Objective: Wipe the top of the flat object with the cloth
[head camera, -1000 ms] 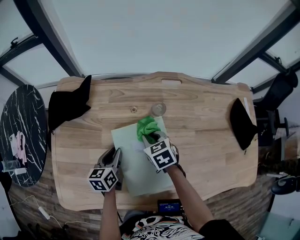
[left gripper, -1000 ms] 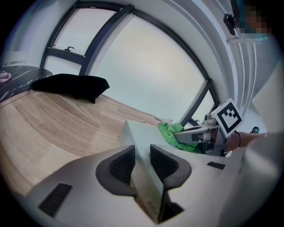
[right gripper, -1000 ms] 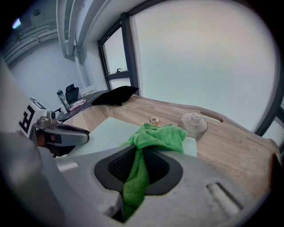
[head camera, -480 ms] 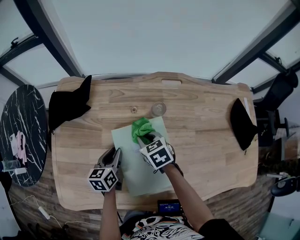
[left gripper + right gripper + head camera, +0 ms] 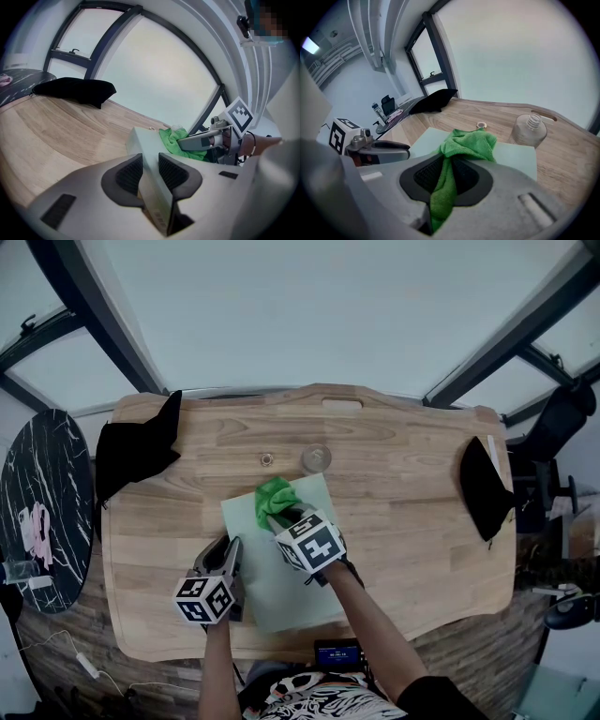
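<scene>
From your head view, your left hand-held gripper (image 5: 231,554) steadies the flat object (image 5: 281,601) by its left edge on the bench (image 5: 412,521), likely so it won't slide. Your right hand-held gripper (image 5: 284,518) presses the green cloth (image 5: 272,496) on its far end.

Left gripper view: the jaws pinch that edge.

Right gripper view: the jaws are clamped on the green cloth. A clear bottle (image 5: 528,129) and small cap (image 5: 481,125) stand just beyond, limiting a longer stroke.

Left gripper (image 5: 150,169), right gripper (image 5: 447,174): grey moulded shells, black ribbed pads (image 5: 129,174). White cubes (image 5: 204,599), black square markers. Garment (image 5: 300,697): black-and-white pattern
</scene>
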{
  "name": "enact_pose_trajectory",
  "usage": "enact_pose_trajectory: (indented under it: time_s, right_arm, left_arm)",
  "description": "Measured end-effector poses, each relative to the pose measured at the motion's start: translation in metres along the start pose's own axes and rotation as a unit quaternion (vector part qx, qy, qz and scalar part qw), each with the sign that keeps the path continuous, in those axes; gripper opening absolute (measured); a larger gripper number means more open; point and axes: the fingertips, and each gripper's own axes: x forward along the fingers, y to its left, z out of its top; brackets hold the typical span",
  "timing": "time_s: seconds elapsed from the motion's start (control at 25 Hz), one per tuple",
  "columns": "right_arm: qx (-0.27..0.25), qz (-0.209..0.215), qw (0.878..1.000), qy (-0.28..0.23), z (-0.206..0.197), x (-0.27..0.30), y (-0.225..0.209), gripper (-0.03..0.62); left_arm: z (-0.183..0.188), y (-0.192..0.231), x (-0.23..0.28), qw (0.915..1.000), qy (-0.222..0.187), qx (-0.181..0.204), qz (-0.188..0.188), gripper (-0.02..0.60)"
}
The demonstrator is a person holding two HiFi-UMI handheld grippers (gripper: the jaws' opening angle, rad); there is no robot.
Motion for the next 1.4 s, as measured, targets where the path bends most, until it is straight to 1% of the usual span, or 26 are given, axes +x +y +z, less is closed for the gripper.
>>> enact_pose_trajectory:
  time_s: [0.24, 0.6, 1.4]
  right_arm:
    - [0.003, 0.022, 1.0, 0.008, 0.002, 0.004, 0.007, 0.055]
    - [0.004, 0.04, 0.999, 0.015, 0.006, 0.01, 0.014, 0.055]
    - [-0.01, 0.065, 0.997, 0.026, 0.01, 0.017, 0.029, 0.055]
  left_arm:
    - [0.0, 0.0, 0.0, 1.0, 0.001, -0.001, 0.0, 0.106]
    - [0.0, 0.001, 0.0, 1.0, 0.0, -0.001, 0.0, 0.106]
    - [0.001, 0.0, 0.001, 1.0, 0.0, -0.004, 0.001, 0.106]
